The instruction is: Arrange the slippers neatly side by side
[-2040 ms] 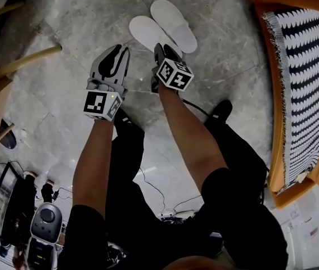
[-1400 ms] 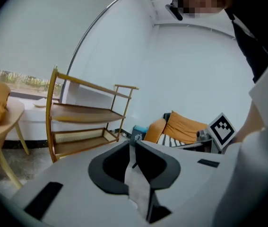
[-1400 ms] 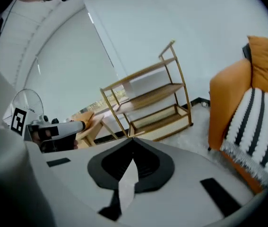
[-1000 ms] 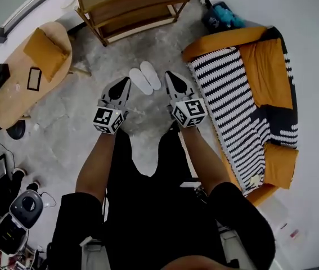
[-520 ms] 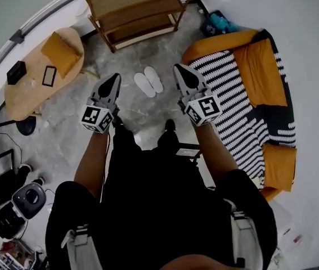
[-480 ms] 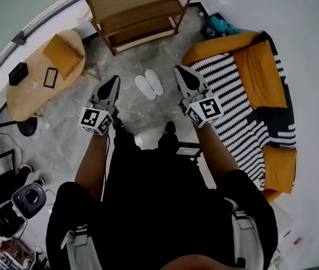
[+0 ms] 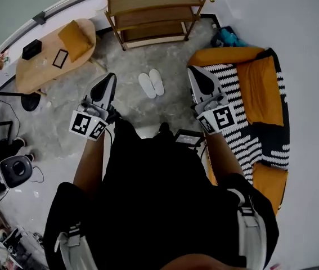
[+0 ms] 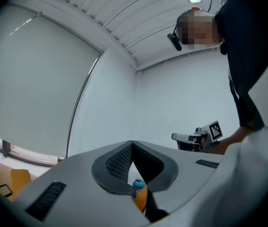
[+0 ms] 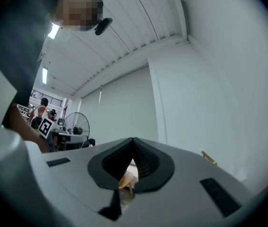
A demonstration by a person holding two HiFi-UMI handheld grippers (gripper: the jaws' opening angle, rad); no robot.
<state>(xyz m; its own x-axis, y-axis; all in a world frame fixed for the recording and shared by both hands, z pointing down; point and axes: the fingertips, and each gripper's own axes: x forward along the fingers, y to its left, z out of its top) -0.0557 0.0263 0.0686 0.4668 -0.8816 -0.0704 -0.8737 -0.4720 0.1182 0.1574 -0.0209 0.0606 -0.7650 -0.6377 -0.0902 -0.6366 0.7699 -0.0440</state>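
Seemingly because the slippers (image 7: 151, 84) are lying paired side by side on the floor (image 7: 167, 52), the left tool (image 7: 109, 79) and right tool (image 7: 193, 71) are hovering well above, jaws pressed together, gripping nothing.

- The pair of white slippers (image 7: 151, 84) lies on the grey stone floor (image 7: 167, 55), in the upper middle of the head view, just left of centre.
- Both are plain white, long and rounded, lying flat.
- They lie side by side and parallel, long edges touching, both tilted a little toward the upper left.
- The slipper on the right (image 7: 157, 81) sits slightly higher in the frame than the slipper on the left (image 7: 146, 86).
- Which end is the toe is too small to make out.
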